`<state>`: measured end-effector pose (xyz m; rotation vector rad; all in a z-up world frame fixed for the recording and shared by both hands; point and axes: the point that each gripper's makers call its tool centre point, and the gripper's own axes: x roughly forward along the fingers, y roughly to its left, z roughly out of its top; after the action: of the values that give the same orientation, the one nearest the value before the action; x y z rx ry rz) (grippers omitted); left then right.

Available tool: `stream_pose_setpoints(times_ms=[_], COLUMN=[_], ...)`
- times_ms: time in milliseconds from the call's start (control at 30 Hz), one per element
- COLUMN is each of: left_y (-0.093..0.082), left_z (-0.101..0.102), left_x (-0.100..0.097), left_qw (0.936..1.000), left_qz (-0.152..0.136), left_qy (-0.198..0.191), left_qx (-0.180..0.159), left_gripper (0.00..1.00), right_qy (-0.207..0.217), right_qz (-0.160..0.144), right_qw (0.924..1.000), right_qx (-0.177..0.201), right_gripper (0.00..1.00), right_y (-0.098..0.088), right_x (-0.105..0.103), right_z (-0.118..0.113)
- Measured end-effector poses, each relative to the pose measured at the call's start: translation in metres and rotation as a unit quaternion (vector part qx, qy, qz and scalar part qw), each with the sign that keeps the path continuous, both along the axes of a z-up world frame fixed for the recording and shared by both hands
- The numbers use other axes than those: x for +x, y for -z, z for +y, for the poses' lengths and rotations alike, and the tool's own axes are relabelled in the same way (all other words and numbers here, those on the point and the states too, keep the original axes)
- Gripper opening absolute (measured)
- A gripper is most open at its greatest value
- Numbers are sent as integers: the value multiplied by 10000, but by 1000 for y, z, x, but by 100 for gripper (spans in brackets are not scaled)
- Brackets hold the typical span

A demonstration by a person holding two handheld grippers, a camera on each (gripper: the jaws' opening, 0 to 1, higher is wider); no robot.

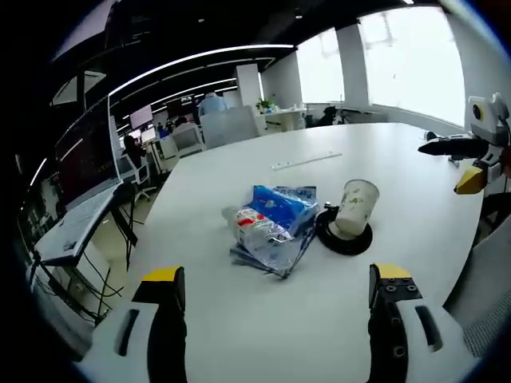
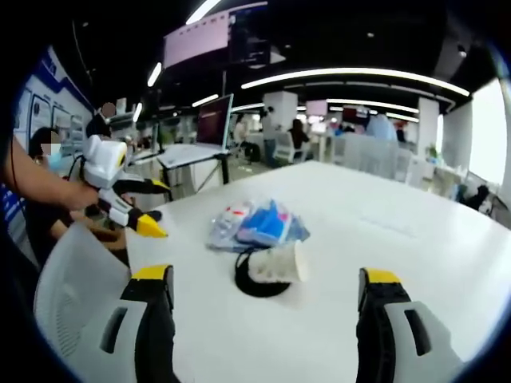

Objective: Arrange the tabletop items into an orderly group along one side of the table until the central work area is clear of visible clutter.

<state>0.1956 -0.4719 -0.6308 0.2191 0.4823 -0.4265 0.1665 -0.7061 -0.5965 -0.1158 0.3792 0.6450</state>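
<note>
On the white table (image 1: 375,159) lies a clear plastic bag with blue and red packets (image 1: 271,225). Right beside it a paper cup (image 1: 355,207) rests on a black round coaster (image 1: 343,238). My left gripper (image 1: 275,307) is open, above the table edge, short of the bag. In the right gripper view the cup (image 2: 277,263) lies tipped on its side on the coaster (image 2: 259,285), with the bag (image 2: 255,223) behind it. My right gripper (image 2: 263,311) is open and apart from the cup. The right gripper (image 1: 471,155) also shows at the far right of the left gripper view, and the left gripper (image 2: 120,195) at the left of the right one.
A thin white strip (image 1: 306,160) lies farther back on the table. A desk with a monitor (image 1: 84,187) stands left of the table, office chairs (image 1: 227,125) behind it. A grey chair back (image 2: 76,295) is close at the left. A person (image 2: 40,199) sits there.
</note>
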Motion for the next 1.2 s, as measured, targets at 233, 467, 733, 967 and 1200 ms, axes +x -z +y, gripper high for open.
stream_pose_setpoints(times_ms=[233,467,733,967,1200], left_y=[7,14,24,35,39], left_z=[-7,-13,-18,-23,-28], left_x=[11,26,39,48,58], left_qw=[9999,9996,9992,9986,9983], left_qz=[119,194,308,460,516], left_qy=[72,159,189,198,207], left_qx=[-53,-120,-189,-183,-190], left_gripper=[93,92,90,88,85], right_qy=[-23,-8,-23,-80,-54], right_qz=[17,59,162,240,276], right_qw=[10000,10000,9997,9994,9993], right_qx=[-19,-60,-168,-241,-236], right_gripper=[93,93,93,92,92], right_y=[-2,-1,6,11,12], right_x=[13,22,28,33,39], right_z=[9,12,11,15,17])
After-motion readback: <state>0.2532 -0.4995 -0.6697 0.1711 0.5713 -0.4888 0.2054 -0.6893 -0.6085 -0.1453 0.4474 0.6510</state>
